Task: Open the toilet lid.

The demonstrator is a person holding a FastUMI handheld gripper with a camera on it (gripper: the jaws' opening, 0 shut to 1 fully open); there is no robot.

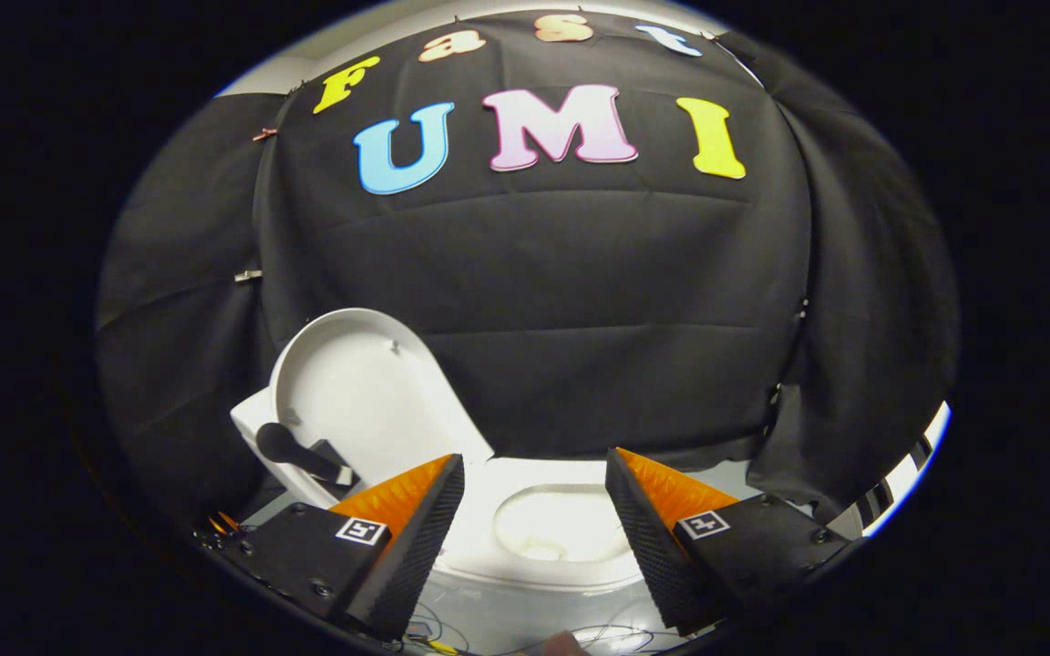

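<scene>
Spread tongs point(534, 474), raised toilet lid point(352, 392) beyond

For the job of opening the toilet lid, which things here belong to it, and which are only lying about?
Belong to the job:
- toilet lid, already raised upright
- toilet bowl, showing between the fingers
- gripper, fingers apart, holding nothing

Only lying about:
- dark handle beside the lid
- thin wires on the floor in front of the bowl
- black cloth wall behind
</scene>
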